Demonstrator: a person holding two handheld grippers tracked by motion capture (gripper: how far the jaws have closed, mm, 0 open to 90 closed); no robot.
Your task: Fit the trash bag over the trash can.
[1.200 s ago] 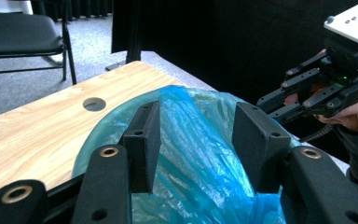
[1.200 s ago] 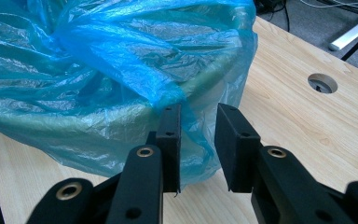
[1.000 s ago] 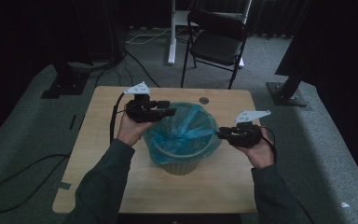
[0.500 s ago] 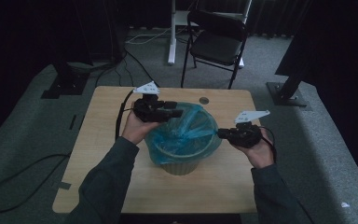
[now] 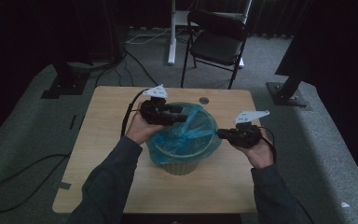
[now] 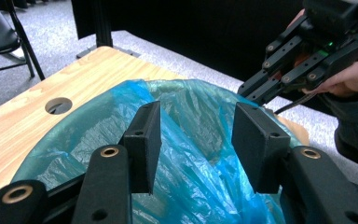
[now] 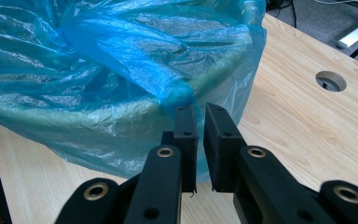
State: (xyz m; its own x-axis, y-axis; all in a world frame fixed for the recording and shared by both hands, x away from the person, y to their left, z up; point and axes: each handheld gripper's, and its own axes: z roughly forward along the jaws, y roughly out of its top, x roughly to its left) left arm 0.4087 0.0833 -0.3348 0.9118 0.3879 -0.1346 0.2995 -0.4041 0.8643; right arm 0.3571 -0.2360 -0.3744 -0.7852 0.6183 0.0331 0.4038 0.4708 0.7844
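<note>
Bag (image 5: 186, 135), blue plastic, lined a bin (image 5: 181, 164) at table (image 5: 102, 140) centre. L gripper (image 5: 182, 115) hung over bag's far-left rim w/ jaws apart, nothing gripped. R gripper (image 5: 220, 135) had just been closing, pinching bag's edge at right rim.

Bin liner (image 7: 98, 60) – thin crinkly blue plastic film, glossy; tabletop (image 7: 307, 121) – light wood grain, smooth matt; jaws – matt black.

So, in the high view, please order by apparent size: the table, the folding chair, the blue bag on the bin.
1. Table, clearly largest.
2. Folding chair; it stands farther from the camera, so its real size is unsure.
3. Blue bag, slightly smaller in the picture.
</note>
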